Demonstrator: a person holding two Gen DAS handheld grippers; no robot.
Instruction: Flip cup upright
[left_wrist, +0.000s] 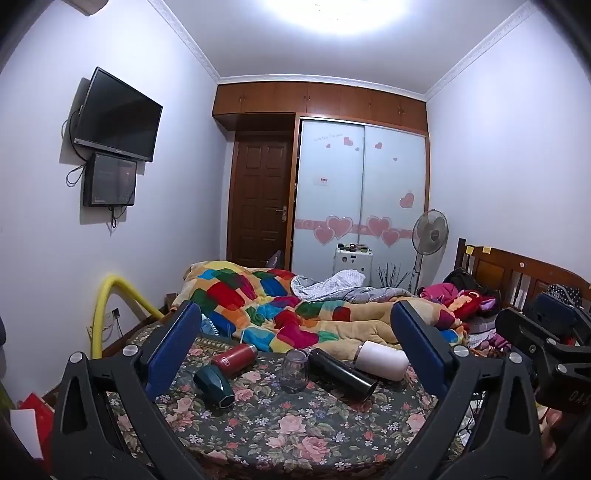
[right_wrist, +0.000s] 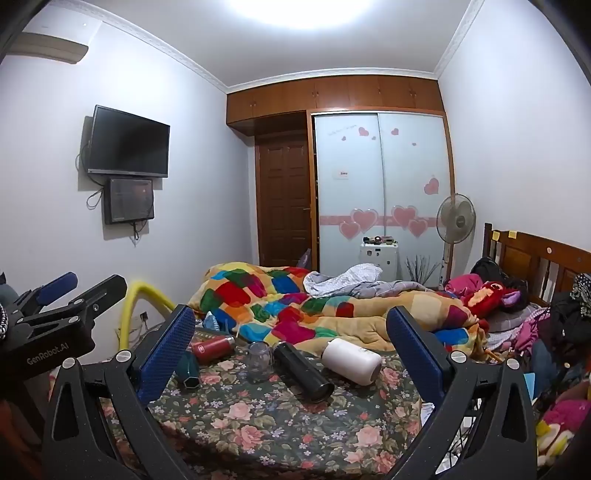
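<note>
Both tools hang above the near edge of the bed with nothing in them. My left gripper (left_wrist: 291, 334) has its blue pads spread wide, one at the left of its frame and one at the right, and the row of vessels shows in the gap between them. My right gripper (right_wrist: 290, 338) is spread just as wide and just as empty; the left tool shows as a black shape at the left edge of the right wrist view.

Beyond the pads, on the floral bedspread (left_wrist: 295, 435), the clear cup (left_wrist: 294, 371) sits in the lower middle of the frame. It looks mouth-down, though the glass is too faint for me to be sure. It stands just beside the black flask (left_wrist: 343, 376), which lies on its side to the right, perhaps touching it. Further right lies the white tumbler (left_wrist: 382, 360); to the left lie the red bottle (left_wrist: 234, 359) and the green cup (left_wrist: 214, 386).

I judge the reach has not begun. To do it well, I would bring one gripper straight in from the near side, pads to either side of the cup's wall, keeping clear of the black flask. The bedding is soft, so I would lift before turning and set the cup down gently, or it may tip.
</note>
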